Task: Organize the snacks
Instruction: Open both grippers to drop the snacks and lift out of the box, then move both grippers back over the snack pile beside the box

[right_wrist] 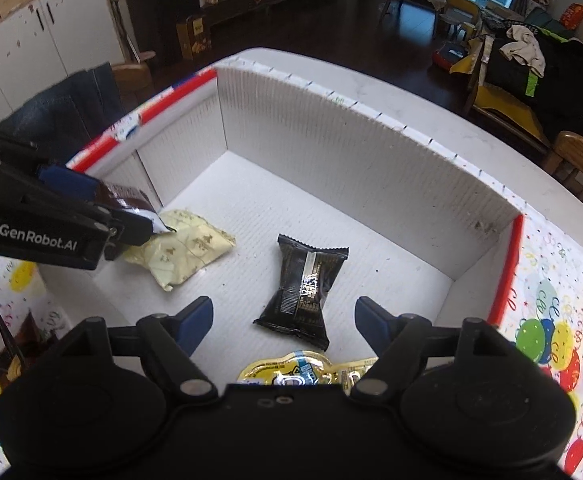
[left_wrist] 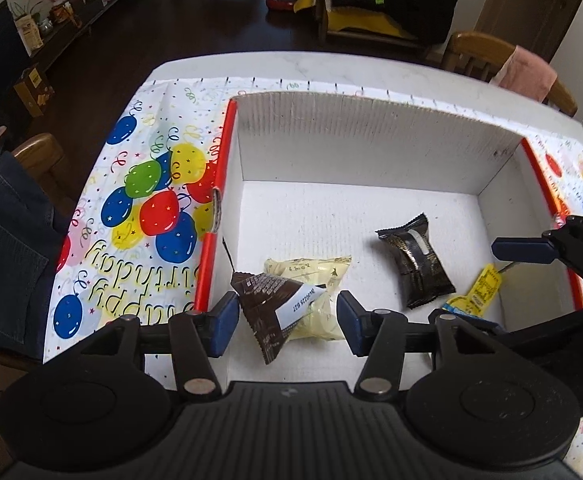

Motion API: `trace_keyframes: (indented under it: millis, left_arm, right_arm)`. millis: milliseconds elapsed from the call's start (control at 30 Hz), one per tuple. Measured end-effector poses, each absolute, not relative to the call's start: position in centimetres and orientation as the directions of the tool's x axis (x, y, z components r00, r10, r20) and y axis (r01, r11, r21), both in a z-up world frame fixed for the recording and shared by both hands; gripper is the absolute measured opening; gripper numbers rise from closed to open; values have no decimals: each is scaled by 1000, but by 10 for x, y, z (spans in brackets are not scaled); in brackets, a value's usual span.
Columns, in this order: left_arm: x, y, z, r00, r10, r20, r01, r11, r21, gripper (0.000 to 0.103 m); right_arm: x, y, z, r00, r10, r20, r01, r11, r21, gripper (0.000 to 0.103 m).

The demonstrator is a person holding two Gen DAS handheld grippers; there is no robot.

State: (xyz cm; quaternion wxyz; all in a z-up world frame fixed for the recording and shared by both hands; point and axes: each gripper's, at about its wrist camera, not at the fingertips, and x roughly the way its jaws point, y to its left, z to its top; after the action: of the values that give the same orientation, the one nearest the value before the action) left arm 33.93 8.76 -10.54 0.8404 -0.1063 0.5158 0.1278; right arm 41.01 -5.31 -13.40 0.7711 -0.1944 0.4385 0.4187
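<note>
Snacks lie in the white box [left_wrist: 371, 148]: brown packet [left_wrist: 269, 308] atop cream packet [left_wrist: 315, 292] at near left, between the released left gripper [left_wrist: 287, 320]. Black packet [right_wrist: 303, 284] lies midway, between the released right gripper [right_wrist: 283, 320].

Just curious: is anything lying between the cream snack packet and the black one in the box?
No. Only bare white box floor separates the cream packet from the black packet, clearest in the right wrist view.

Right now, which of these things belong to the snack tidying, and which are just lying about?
Part of the job:
white box
brown packet
cream packet
black packet
yellow packet

Just lying about:
balloon tablecloth
jeans on a chair
pink cloth
</note>
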Motion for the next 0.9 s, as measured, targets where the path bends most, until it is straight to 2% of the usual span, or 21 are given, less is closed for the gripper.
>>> trace_keyframes:
  millis: [200, 900]
  left_arm:
    - [320, 85, -90, 486, 85, -870, -302, 950, -76, 57]
    - [205, 74, -29, 678, 41, -734, -162, 982, -95, 59]
  right_arm:
    - [397, -73, -109, 302, 516, -802, -785, 611, 97, 81]
    - [289, -120, -43, 441, 608, -660, -671, 712, 207, 89]
